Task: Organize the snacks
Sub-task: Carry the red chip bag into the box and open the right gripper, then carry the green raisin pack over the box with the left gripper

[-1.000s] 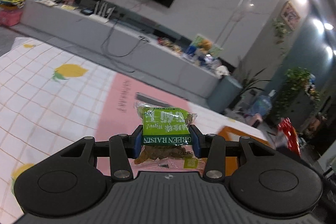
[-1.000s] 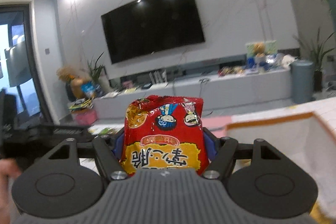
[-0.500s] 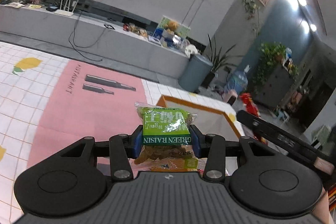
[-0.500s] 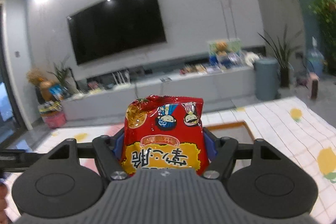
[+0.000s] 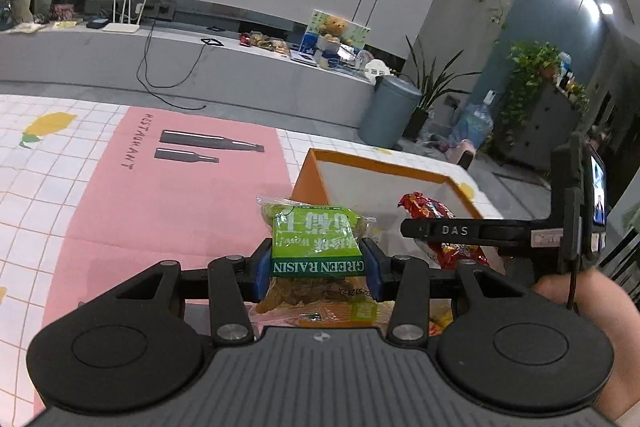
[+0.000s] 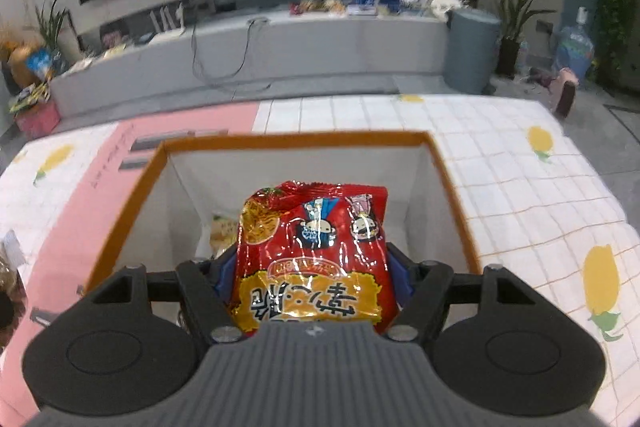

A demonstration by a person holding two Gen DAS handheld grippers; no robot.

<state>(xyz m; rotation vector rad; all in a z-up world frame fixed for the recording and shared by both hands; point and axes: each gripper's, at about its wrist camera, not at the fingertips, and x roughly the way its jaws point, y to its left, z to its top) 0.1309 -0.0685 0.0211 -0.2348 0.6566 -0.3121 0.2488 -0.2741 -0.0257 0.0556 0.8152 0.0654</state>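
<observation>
Your right gripper (image 6: 310, 283) clamps a red snack bag (image 6: 314, 255) above the orange-rimmed box (image 6: 296, 139), apparently ready to drop it. Your left gripper (image 5: 318, 269) pinches a green raisin packet (image 5: 316, 247) beside the box, waiting.

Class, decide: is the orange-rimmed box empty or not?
Not empty. In the right wrist view a pale packet lies on the floor of the box.
</observation>
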